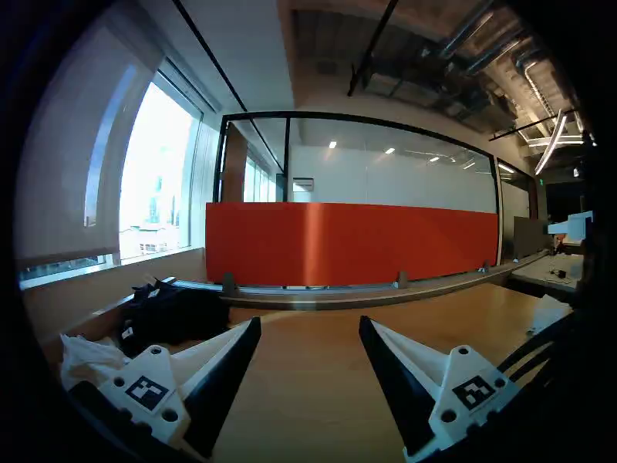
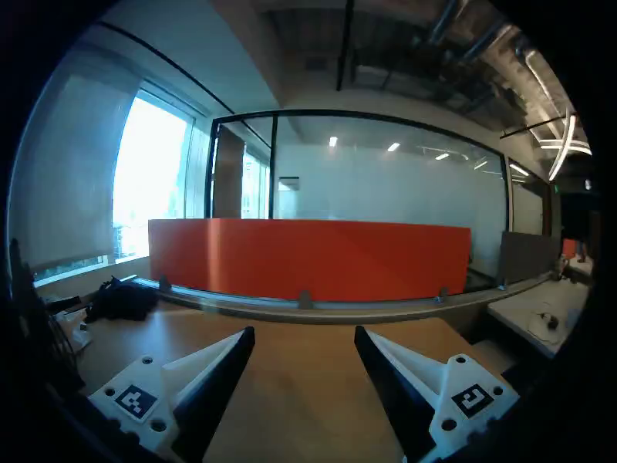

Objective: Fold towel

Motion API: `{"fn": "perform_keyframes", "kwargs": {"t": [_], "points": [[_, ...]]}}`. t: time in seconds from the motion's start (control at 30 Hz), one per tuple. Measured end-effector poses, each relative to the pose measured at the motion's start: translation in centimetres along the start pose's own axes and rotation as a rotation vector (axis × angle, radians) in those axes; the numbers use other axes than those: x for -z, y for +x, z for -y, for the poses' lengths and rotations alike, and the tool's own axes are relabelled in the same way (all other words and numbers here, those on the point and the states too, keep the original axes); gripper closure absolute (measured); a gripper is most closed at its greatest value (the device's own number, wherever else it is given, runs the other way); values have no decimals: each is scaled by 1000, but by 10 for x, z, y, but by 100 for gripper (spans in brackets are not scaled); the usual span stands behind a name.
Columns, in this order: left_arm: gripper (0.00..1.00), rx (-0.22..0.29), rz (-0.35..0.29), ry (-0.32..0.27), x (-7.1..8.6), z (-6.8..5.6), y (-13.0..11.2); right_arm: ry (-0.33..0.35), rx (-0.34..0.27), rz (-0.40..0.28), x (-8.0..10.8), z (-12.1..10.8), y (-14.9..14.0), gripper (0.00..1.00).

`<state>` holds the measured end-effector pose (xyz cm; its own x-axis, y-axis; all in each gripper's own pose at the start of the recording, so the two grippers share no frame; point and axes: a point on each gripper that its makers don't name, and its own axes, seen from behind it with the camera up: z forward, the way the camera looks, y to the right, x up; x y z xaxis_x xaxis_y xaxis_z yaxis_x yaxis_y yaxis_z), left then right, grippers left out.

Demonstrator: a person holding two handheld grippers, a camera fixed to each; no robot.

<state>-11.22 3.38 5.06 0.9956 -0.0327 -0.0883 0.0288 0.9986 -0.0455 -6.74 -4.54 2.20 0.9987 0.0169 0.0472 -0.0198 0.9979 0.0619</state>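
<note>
My left gripper [image 1: 310, 322] is open above a wooden table [image 1: 316, 378], with nothing between its white and black fingers [image 1: 224, 363]. In the right gripper view, the right gripper [image 2: 305, 332] is open as well, held over the same kind of wooden table [image 2: 308, 386] with an empty gap between its fingers [image 2: 401, 378]. A crumpled white cloth [image 1: 89, 359] lies at the table's left edge in the left gripper view; whether it is the towel I cannot tell.
An orange divider panel [image 1: 347, 241] stands along the far edge of the table [image 2: 308, 258]. A black bag [image 1: 166, 312] sits at the left by the window [image 2: 123, 299]. Another desk [image 2: 540, 309] lies to the right.
</note>
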Motion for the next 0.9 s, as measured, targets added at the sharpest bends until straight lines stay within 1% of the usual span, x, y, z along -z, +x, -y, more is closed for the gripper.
{"fn": "perform_keyframes", "kwargs": {"t": [0.1,0.3,0.6,0.9], "points": [[6,-2,-2,16,2,8,-12,-10,17,-1,-4,2,-6,0],[6,-18,-13,36,7,17,-31,-11,26,-3,-9,8,-13,0],[6,-51,-28,62,15,22,-50,-30,21,2,-15,2,-27,0],[6,-56,-35,87,25,27,-61,-40,12,3,-16,-6,-39,0]]}}
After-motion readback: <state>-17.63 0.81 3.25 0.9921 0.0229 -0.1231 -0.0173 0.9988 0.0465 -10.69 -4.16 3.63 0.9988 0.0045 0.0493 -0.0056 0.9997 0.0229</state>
